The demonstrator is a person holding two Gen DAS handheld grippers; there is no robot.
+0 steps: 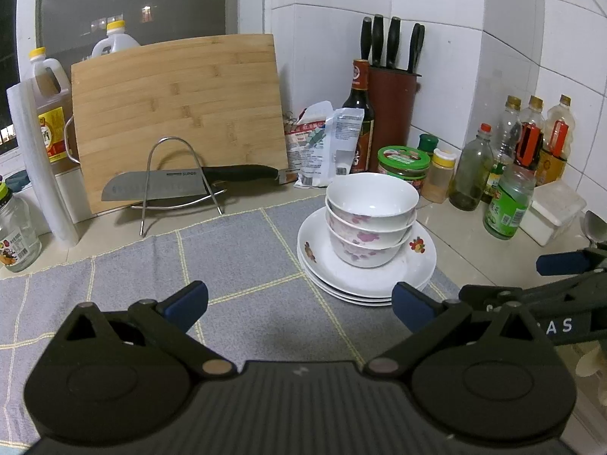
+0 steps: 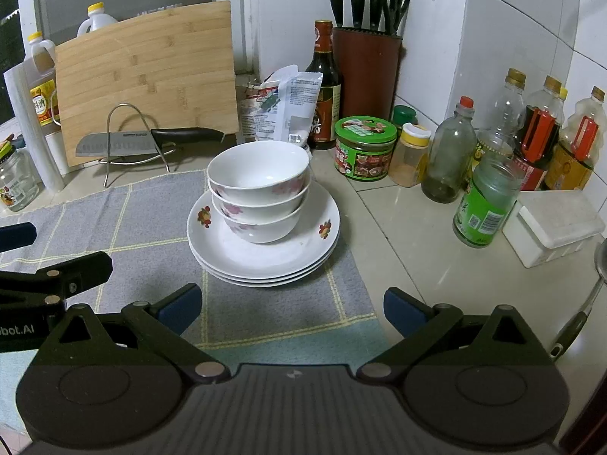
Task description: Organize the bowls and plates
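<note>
While both grippers hang back over the near edge of the grey checked cloth mat, nothing is held. Leftmost, the left gripper has its blue-padded jaws spread wide and empty, above bare mat, with the crockery ahead and to its right. At centre on the mat's far right part stands the task's thing: a stack of three white shallow plates with small floral prints, and nested on top, roughly centred, three white ceramic bowls with pink flower patterns. Bowls sit upright, one inside the next; the pile looks level. To the right, the right gripper is likewise wide and empty, the stack straight ahead of it and not touched. Further right, the beige counter holds a green-labelled glass jar and a white lidded plastic box, apart from the stack.

Judgement: sorting appears complete, with plates together and bowls together. No loose dish is visible in either view. What may remain is only moving the pile to storage, if required.
</note>
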